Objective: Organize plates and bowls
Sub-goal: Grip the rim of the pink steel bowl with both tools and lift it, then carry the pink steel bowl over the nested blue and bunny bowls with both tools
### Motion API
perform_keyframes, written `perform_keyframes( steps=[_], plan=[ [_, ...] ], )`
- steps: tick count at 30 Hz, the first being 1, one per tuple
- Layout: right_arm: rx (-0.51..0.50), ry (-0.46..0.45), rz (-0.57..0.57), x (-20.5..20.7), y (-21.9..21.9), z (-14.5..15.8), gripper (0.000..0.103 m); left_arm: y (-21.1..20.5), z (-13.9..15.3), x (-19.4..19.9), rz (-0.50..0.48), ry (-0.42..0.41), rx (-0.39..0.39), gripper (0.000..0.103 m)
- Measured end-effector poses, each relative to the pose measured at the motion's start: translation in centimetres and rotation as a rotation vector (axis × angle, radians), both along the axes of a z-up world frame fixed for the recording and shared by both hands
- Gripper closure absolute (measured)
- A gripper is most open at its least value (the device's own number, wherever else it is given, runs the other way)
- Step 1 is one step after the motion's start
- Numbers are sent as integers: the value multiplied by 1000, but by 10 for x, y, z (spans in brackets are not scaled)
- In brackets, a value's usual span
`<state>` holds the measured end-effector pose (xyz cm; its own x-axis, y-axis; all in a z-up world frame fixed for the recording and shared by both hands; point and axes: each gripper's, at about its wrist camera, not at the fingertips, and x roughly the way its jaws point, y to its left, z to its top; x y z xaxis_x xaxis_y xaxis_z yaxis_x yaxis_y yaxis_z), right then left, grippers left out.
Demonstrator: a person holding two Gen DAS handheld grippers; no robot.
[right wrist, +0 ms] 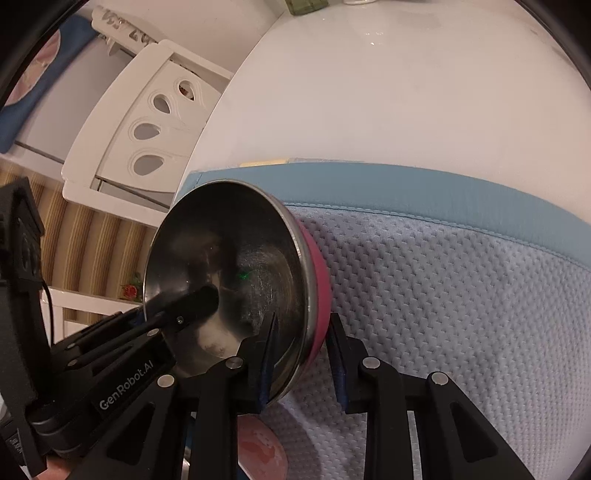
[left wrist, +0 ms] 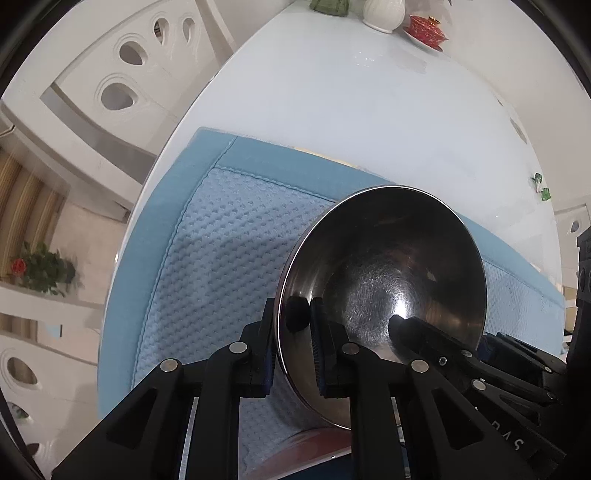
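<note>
A white round table (left wrist: 369,110) filled most of both views, and on it lay a blue mat (left wrist: 207,258) with a waffle-textured middle and a smooth border. White chairs (left wrist: 122,85) with teardrop cut-outs stood beside the table's edge. On the mat's near part rested a steel bowl (left wrist: 384,295) with a pink outer wall, seen in the right wrist view (right wrist: 229,277) tilted on the mat near its corner.

The left tongs (left wrist: 291,332) were pinching the bowl's rim, one blue-padded finger outside the wall and one inside. The right tongs (right wrist: 303,354) gripped the rim on the bowl's opposite side in the same way, one pad against the steel inside and the other just at the pink outside; whether that outer pad pressed firmly could not be told.

At the table's far edge stood a white vase (left wrist: 384,14) and, just beside it, a red lidded cup on a saucer (left wrist: 424,29). A small potted plant with a red flower (left wrist: 40,266) sat on a ledge off the table.
</note>
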<state>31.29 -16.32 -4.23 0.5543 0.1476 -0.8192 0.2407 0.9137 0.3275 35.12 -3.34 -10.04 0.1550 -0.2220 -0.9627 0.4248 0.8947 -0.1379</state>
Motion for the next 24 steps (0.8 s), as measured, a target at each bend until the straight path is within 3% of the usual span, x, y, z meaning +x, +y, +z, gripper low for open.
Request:
perform_keyframes(
  steps=[24],
  plan=[
    [-11, -68, 15, -37, 14, 47, 78, 11, 45, -17, 19, -68, -36, 89]
  ],
)
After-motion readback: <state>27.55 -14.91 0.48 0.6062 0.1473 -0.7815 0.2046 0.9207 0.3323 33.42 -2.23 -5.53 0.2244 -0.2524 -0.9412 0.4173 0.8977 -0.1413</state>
